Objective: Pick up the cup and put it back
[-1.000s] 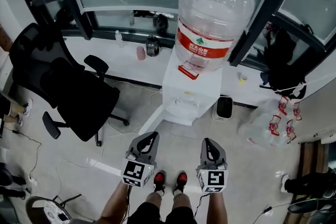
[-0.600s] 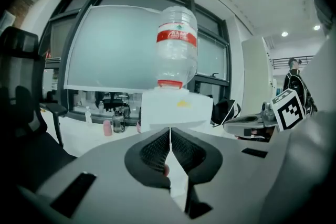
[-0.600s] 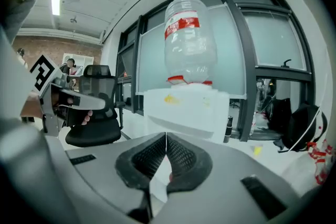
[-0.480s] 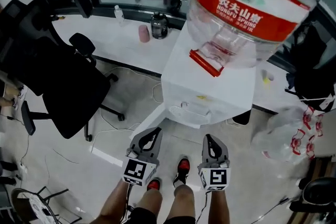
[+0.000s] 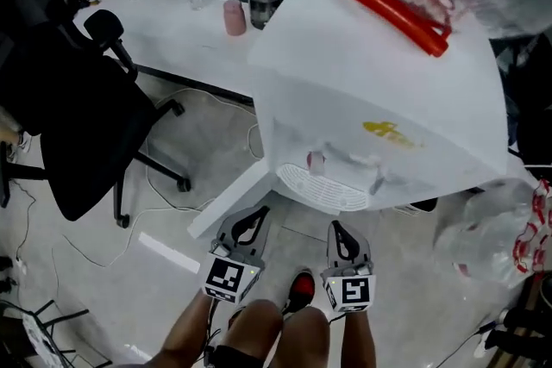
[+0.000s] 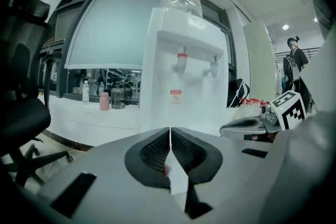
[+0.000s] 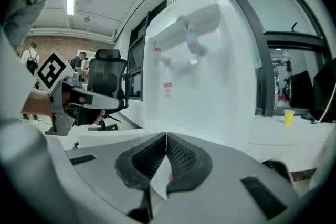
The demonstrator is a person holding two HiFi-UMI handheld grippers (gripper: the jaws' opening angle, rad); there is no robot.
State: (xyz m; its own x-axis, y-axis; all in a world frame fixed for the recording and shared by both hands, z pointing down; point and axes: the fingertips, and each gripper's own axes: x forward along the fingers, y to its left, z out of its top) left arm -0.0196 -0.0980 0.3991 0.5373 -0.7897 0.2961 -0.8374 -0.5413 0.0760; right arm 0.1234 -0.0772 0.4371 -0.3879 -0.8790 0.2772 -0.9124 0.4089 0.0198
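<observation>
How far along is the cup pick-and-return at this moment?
Done: nothing visible. In hand: only the approach. The left tool and right tool are both shut with nothing between their jaws, held low in front of the water dispenser. Left: the whole pick-up and return.

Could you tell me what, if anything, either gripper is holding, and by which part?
Nothing: the left gripper and right gripper both have their jaws shut and empty.

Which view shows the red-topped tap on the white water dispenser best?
The left gripper view: the red-topped tap faces the camera squarely. The head view sees it from steeply above, under the white water dispenser's overhang; the right gripper view shows it obliquely, small.
</observation>
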